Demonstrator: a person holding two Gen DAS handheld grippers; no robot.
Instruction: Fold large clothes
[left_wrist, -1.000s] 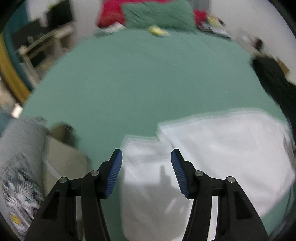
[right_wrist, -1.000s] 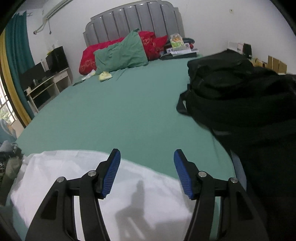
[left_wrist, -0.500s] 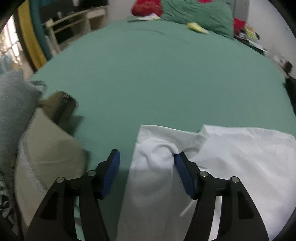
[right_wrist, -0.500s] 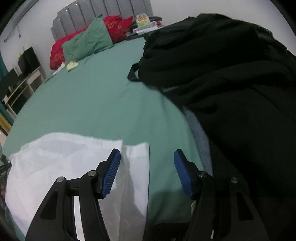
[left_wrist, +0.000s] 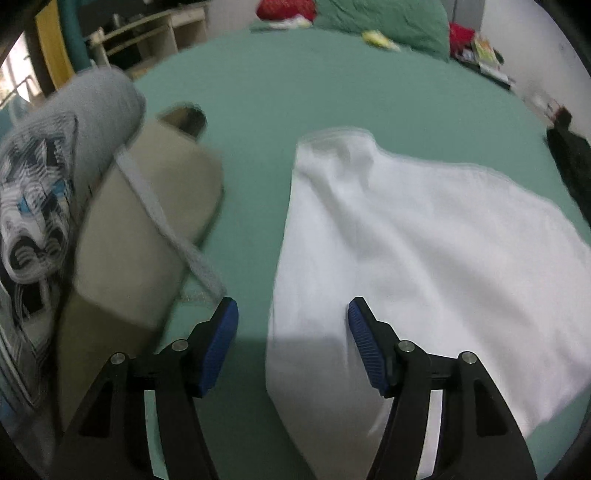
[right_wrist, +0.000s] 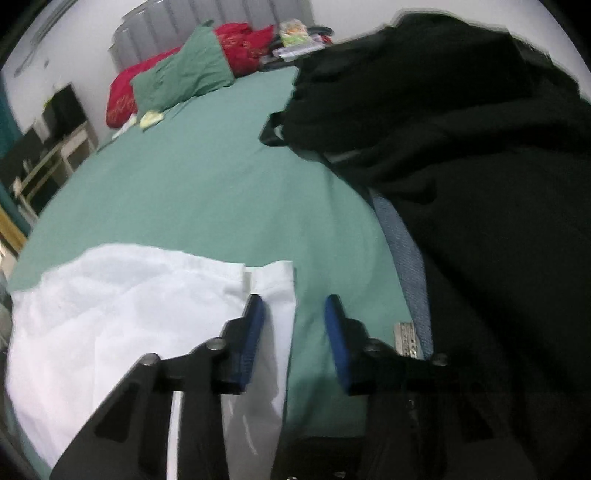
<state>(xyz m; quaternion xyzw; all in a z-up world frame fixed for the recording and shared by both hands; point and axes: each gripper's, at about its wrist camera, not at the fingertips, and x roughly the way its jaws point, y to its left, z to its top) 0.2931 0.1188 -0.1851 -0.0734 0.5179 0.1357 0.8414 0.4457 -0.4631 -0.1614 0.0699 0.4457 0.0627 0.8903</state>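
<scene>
A white garment (left_wrist: 406, 258) lies spread flat on the green bed sheet (left_wrist: 295, 103). My left gripper (left_wrist: 293, 349) is open and empty, over the garment's left edge, which runs between the fingers. In the right wrist view the same white garment (right_wrist: 129, 306) fills the lower left. My right gripper (right_wrist: 293, 339) is open, narrower than before, with the garment's right edge and sleeve between its fingers. It grips nothing.
A pile of folded beige and grey clothes (left_wrist: 122, 221) sits at the left. A heap of black clothes (right_wrist: 461, 166) and a blue denim piece (right_wrist: 406, 251) lie at the right. Green and red pillows (right_wrist: 192, 74) stand at the headboard.
My left gripper swung left and back, bringing the folded pile into view. My right gripper moved right to the garment's right edge and its jaws narrowed.
</scene>
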